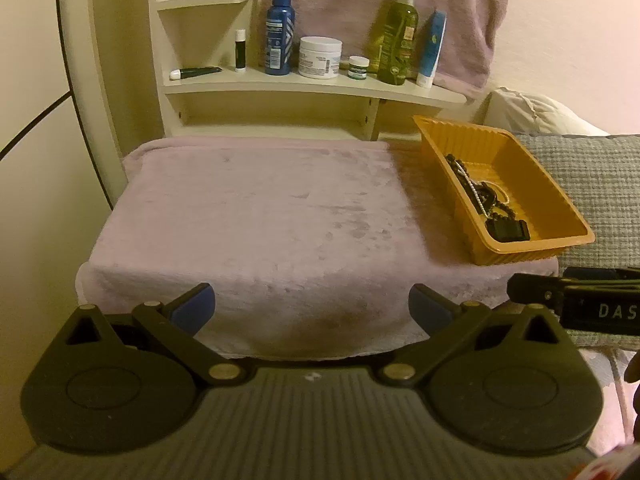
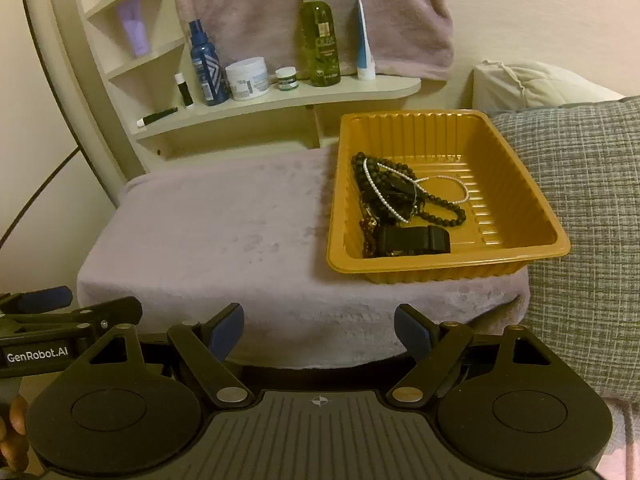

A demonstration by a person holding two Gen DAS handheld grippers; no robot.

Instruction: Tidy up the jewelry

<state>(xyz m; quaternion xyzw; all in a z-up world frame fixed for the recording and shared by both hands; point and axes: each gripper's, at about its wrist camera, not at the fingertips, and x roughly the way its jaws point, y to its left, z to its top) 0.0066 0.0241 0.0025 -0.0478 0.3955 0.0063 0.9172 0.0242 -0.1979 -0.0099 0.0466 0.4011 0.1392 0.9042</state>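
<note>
A: Where was the jewelry (image 2: 400, 204)?

B: All heaped in the orange tray (image 2: 520, 256), toward its left wall. Tray sat on the pink plush cloth (image 2: 224, 220), at the cloth's right end, hard against a grey cushion (image 2: 580, 200) on its right.

A: Grippers?

B: Left gripper (image 1: 312, 308) jaws spread, nothing between them. Right gripper (image 2: 319, 330) the same, wide and empty. Both hung short of the tray's near edge, well apart from it.

A: How would the pile handle?

B: Light and limp, I'd judge. Black bead strand (image 2: 440, 204), thin pearl string (image 2: 378, 190), dark chunky band (image 2: 412, 240) nearest the tray's front wall. Strands crossed over each other, so lifting one would likely drag the others. Beads round, probably slippery on the pads. The pearl string looked fine and could snag.

A: Best place to pinch?

B: The band, probably; stiffer and lying clear at the front of the tray. Or the bead loop that strayed right of the heap.

A: Obstacles?

B: The tray's ribbed walls, mostly; reach in from above. The tray looked thin and light, so it might slide on the plush. The shelf (image 2: 280, 98) behind the tray held bottles and jars, out of the way. Cloth left of the tray lay bare.
</note>
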